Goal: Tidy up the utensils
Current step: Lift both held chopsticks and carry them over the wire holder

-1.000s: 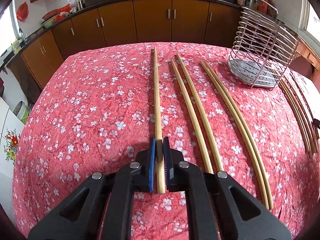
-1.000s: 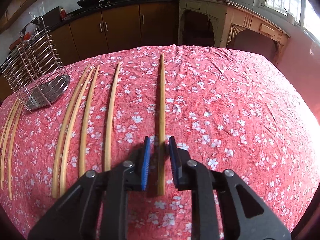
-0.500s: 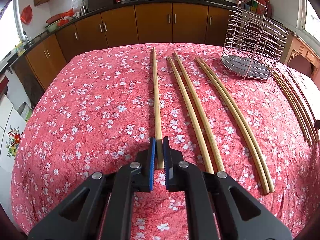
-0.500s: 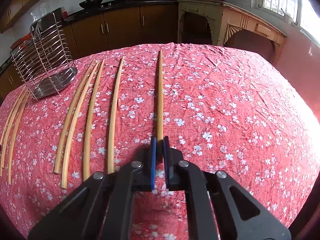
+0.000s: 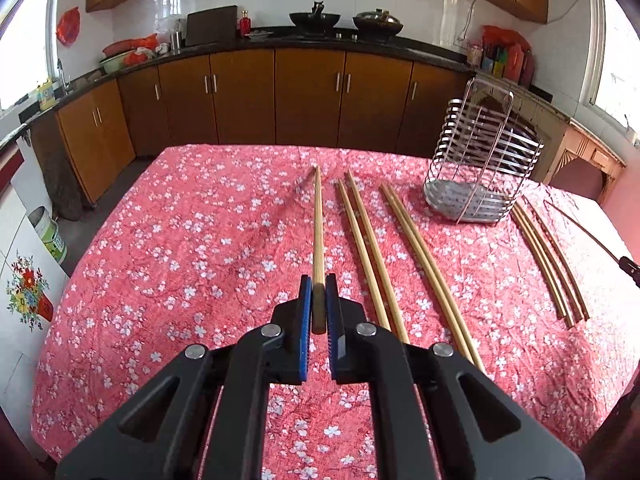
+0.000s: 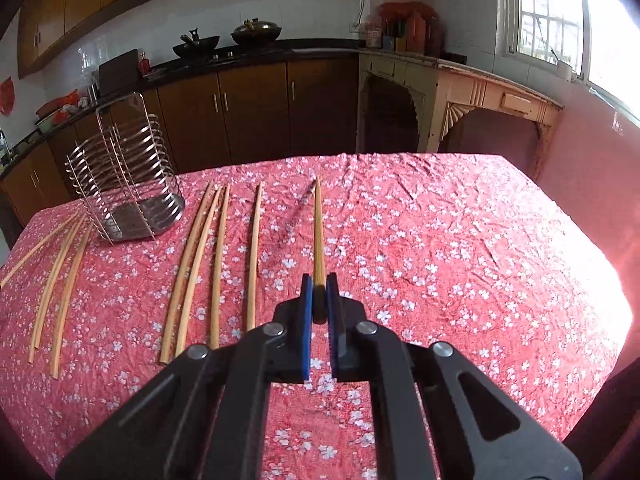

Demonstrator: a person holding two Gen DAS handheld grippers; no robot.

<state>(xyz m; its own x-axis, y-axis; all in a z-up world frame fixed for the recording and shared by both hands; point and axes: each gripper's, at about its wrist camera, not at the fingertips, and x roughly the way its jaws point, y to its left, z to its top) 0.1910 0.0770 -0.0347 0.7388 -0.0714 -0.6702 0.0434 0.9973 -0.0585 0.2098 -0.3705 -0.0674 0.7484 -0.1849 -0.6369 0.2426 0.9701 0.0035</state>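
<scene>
Two chopsticks gripped and raised off the cloth, one per gripper.

Left wrist view: the left gripper (image 5: 319,290) is closed on a chopstick (image 5: 318,224), which has been lifted since half a second ago, its shadow now cast on the tablecloth (image 5: 168,264). Right wrist view: the right gripper (image 6: 319,290) is clamped on another chopstick (image 6: 318,232), likewise raised; carrying to the wire holder (image 6: 124,184) seems next.

Near ends of 2 chopsticks (image 5: 366,240) by the rack (image 5: 476,160) hidden behind left gripper (image 5: 319,300). Held chopstick (image 6: 318,232): butt end shadowed between jaws. Left of rack (image 6: 124,172), 1 stick (image 6: 36,248) cut by frame edge.
</scene>
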